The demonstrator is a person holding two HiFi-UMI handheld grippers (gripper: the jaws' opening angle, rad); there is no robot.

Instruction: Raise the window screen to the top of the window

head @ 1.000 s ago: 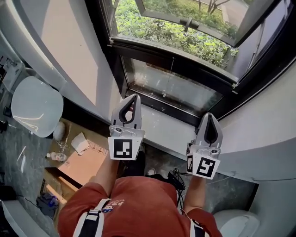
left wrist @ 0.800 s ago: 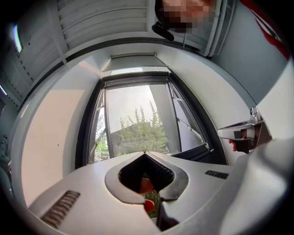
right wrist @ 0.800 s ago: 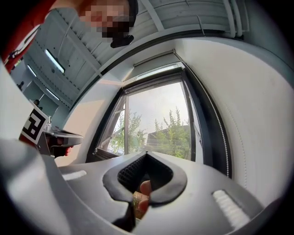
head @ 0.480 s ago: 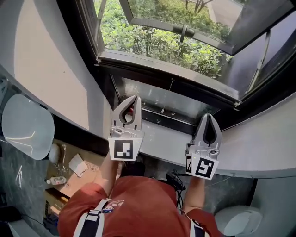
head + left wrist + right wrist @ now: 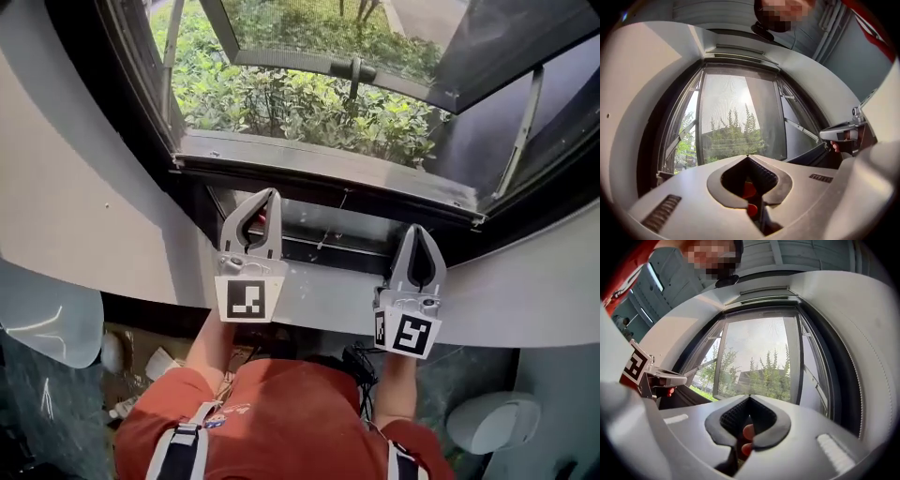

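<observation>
The window (image 5: 309, 112) has a dark frame, with its glass sash swung outward over green shrubs. A fine mesh screen (image 5: 729, 117) covers the opening in the left gripper view and shows again as the screen (image 5: 759, 357) in the right gripper view. A thin pull cord (image 5: 330, 228) hangs at the frame's lower rail. My left gripper (image 5: 273, 191) is shut and empty, its tips just short of that rail. To its right, my right gripper (image 5: 416, 228) is also shut and empty above the grey sill (image 5: 319, 291). Both point toward the window and slightly upward.
A sash handle (image 5: 353, 70) sits on the open pane and a stay arm (image 5: 520, 122) crosses at the right. White curved walls flank the window. On the floor lie a white seat (image 5: 42, 319), a cardboard box (image 5: 141, 366) and another white object (image 5: 492, 422).
Both grippers have moved forward, from above the floor and sill toward the window's lower rail. The head view has swung up, so the window fills more of it. Jaws stayed shut.
</observation>
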